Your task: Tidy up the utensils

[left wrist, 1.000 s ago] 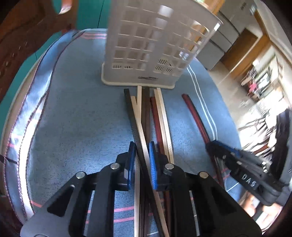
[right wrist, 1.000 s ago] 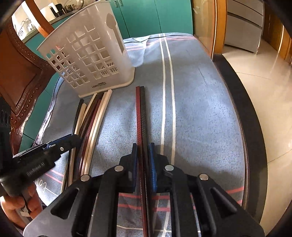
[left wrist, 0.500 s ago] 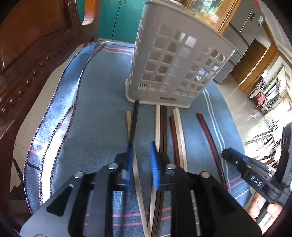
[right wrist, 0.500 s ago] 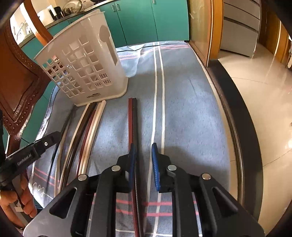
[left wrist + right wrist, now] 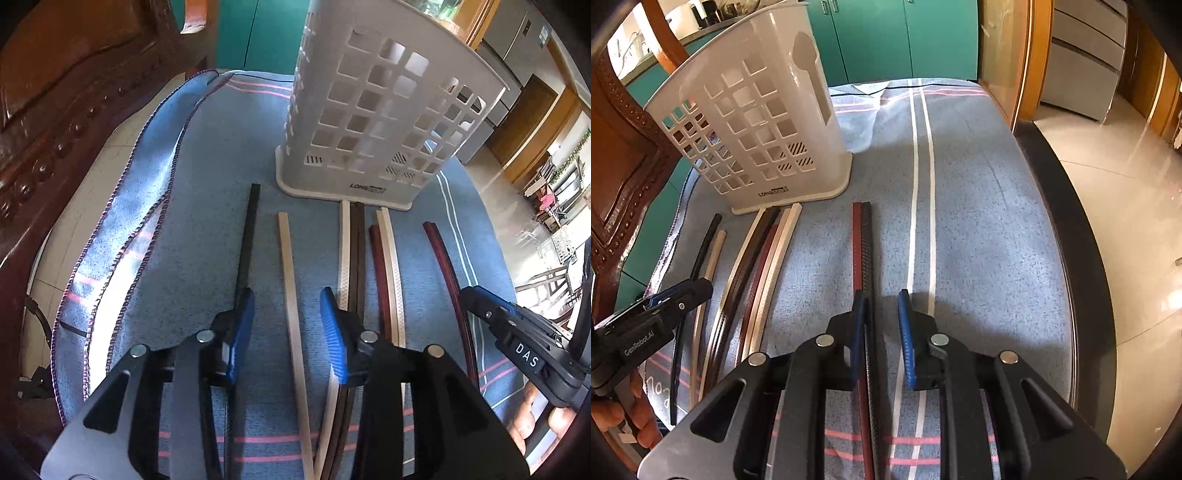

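A white slotted utensil basket [image 5: 369, 122] [image 5: 757, 122] stands upright at the back of the blue cloth. Several chopsticks lie in front of it, ends towards the basket. My left gripper [image 5: 288, 325] [image 5: 694, 291] hovers low with its jaws opening. A beige chopstick [image 5: 290, 280] lies on the cloth between them, untouched, and a black one [image 5: 247, 240] runs beside the left finger. My right gripper [image 5: 882, 328] [image 5: 469, 295] is open a little. A red-and-black pair [image 5: 862, 251] [image 5: 447, 266] lies along its left pad, not squeezed.
A bundle of beige, brown and red chopsticks [image 5: 365, 258] [image 5: 757, 266] lies between the two grippers. A carved wooden chair [image 5: 55, 92] stands close at the left. The table's dark rim [image 5: 1082, 295] drops to a tiled floor on the right.
Both grippers were shut on chopsticks and have let go. The left jaws have widened; its black and beige chopsticks now lie apart, left of the bundle. Both views tilted up a little.
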Action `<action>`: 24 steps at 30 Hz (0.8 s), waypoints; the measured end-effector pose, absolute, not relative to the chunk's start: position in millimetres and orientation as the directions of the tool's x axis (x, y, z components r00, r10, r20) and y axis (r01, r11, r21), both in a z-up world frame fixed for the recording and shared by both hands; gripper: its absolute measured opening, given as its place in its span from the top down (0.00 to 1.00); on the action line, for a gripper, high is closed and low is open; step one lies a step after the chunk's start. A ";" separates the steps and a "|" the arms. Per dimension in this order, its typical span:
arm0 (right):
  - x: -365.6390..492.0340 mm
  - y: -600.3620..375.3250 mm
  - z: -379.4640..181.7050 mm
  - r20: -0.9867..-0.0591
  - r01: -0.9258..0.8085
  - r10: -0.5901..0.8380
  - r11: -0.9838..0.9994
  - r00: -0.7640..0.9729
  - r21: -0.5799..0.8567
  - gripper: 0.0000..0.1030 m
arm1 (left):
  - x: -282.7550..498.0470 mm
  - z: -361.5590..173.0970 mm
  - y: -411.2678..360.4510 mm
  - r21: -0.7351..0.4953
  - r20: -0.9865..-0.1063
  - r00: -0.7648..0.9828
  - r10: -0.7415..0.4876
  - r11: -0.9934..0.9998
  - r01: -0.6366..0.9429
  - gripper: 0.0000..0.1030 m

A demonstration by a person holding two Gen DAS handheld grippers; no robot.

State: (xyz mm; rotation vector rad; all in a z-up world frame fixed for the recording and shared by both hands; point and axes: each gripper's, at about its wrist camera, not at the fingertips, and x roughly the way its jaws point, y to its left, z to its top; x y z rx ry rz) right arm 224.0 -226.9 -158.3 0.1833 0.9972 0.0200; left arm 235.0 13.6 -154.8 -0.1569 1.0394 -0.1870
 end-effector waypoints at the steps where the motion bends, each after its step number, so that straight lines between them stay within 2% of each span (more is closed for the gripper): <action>1: 224.3 -225.1 -157.8 -0.834 0.063 0.096 0.986 0.543 0.154 0.82 | 234.6 -154.4 12.4 -0.215 -0.839 0.494 -0.227 0.973 0.082 0.63; 5: 228.2 -217.3 -161.6 -0.852 0.052 0.117 0.985 0.511 0.166 0.82 | 229.2 -149.6 12.5 -0.211 -0.836 0.498 -0.232 0.972 0.100 0.60; 8: 229.4 -209.8 -162.7 -0.846 0.055 0.073 0.991 0.528 0.120 0.82 | 226.1 -145.3 10.0 -0.212 -0.828 0.508 -0.238 0.971 0.110 0.57; 12: 228.7 -213.3 -162.4 -0.844 0.070 0.119 0.981 0.523 0.181 0.87 | 224.2 -139.6 8.7 -0.215 -0.819 0.519 -0.245 0.970 0.118 0.57; 15: 224.5 -215.0 -156.3 -0.834 0.066 0.154 0.973 0.531 0.221 0.87 | 223.8 -137.0 7.9 -0.218 -0.813 0.526 -0.249 0.968 0.122 0.54; 17: 220.9 -214.9 -149.0 -0.822 0.060 0.158 0.972 0.547 0.227 0.91 | 223.2 -135.1 6.9 -0.218 -0.811 0.528 -0.252 0.968 0.126 0.54; 21: 214.8 -215.4 -136.2 -0.797 0.043 0.218 0.956 0.563 0.291 0.92 | 220.8 -132.1 5.2 -0.213 -0.808 0.534 -0.250 0.968 0.132 0.52; 24: 211.7 -213.6 -133.2 -0.800 0.052 0.165 0.970 0.577 0.238 0.92 | 219.8 -132.8 6.2 -0.208 -0.808 0.536 -0.245 0.969 0.130 0.52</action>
